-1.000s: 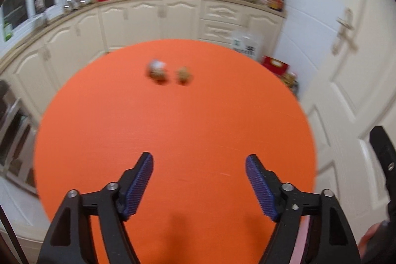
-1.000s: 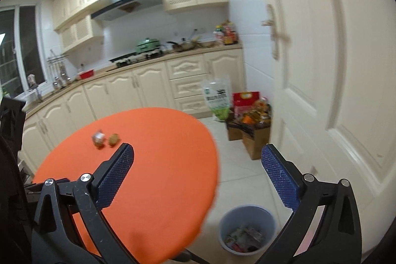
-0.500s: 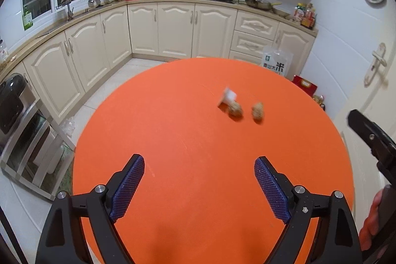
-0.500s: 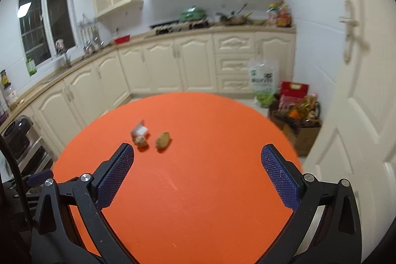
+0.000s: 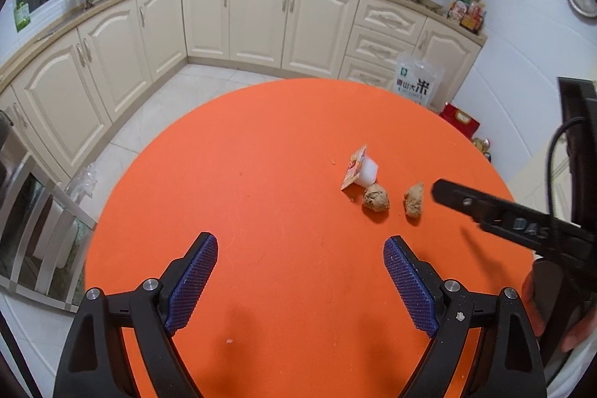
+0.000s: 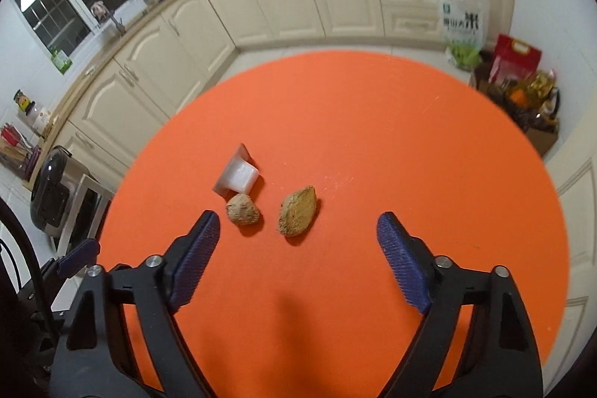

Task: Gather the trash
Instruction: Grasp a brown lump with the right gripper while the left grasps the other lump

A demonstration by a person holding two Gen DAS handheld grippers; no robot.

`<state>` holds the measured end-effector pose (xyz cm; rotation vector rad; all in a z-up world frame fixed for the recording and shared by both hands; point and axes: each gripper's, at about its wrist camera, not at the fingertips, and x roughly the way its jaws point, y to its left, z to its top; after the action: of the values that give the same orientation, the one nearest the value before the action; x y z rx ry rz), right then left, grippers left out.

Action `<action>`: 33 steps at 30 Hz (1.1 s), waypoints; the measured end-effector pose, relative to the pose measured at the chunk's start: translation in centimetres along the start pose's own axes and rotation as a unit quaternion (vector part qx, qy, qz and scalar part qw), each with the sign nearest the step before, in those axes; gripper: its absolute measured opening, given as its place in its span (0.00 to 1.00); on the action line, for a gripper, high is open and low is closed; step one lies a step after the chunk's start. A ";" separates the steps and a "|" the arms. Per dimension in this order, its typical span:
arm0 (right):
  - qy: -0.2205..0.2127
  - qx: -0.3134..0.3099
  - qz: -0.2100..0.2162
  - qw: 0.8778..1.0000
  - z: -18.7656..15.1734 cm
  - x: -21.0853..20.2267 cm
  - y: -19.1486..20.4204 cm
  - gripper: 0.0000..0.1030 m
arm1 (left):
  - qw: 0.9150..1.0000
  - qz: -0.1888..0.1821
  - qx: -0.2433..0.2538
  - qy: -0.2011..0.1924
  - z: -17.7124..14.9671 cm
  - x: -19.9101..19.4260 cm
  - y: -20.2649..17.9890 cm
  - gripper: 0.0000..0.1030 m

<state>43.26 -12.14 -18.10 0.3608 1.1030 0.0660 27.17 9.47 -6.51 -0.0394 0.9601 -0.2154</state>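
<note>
Three bits of trash lie on the round orange table [image 5: 261, 174]: a small white plastic cup with a peeled foil lid [image 5: 360, 170] [image 6: 238, 176], a round brown lump [image 5: 375, 197] [image 6: 243, 209] and an oval brown lump [image 5: 414, 199] [image 6: 297, 210]. My right gripper [image 6: 298, 248] is open and empty, just short of the two lumps, with the oval one between its fingers' lines. My left gripper [image 5: 300, 271] is open and empty, nearer the table's front, left of the trash. One right gripper finger [image 5: 485, 207] shows in the left wrist view.
Cream kitchen cabinets [image 5: 261, 17] curve round behind the table. A rice bag [image 6: 462, 25], a red box [image 6: 516, 56] and a carton of goods [image 6: 530, 99] stand on the floor at the right. A dark appliance [image 6: 52, 193] sits at the left.
Both grippers have swung towards the table and come closer to the trash. The right gripper turned away from the door and the floor bin and now faces the lumps.
</note>
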 end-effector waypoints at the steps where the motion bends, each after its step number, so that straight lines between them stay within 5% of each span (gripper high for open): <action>1: 0.011 -0.006 -0.003 1.000 0.2 0.7 0.1 0.60 | 1.000 -0.001 0.000 0.007 0.5 0.5 0.2 0.85; 5: 0.040 -0.041 0.009 0.998 0.6 2.3 1.0 0.47 | 1.000 -0.012 -0.008 0.026 3.5 2.4 0.7 0.85; 9: 0.050 -0.060 0.017 0.997 1.3 3.9 1.0 0.20 | 0.999 -0.017 -0.009 0.049 6.6 4.3 0.1 0.85; 14: 0.037 -0.026 0.079 0.996 1.3 2.7 -1.9 0.14 | 0.998 -0.031 0.013 0.061 9.9 6.2 -2.1 0.85; 17: 0.029 -0.012 0.076 0.997 1.4 1.2 -4.2 0.03 | 0.998 -0.006 0.027 0.062 11.0 7.4 -3.3 0.85; 20: 0.025 -0.009 0.069 0.997 1.3 0.2 -5.8 0.03 | 0.996 0.015 0.041 0.078 12.3 9.5 -4.4 0.85; 29: 0.070 -0.013 0.090 0.993 1.0 1.2 -5.8 0.12 | 0.990 -0.010 -0.009 0.142 15.8 14.8 -2.5 0.82; 33: 0.067 -0.007 0.079 0.995 1.0 1.6 -5.6 0.23 | 0.993 -0.010 -0.020 0.118 17.8 15.6 -1.3 0.65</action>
<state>44.20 -17.35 -20.85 0.4356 1.2053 0.2411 50.13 3.95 -8.65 -0.0613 1.1994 -0.2220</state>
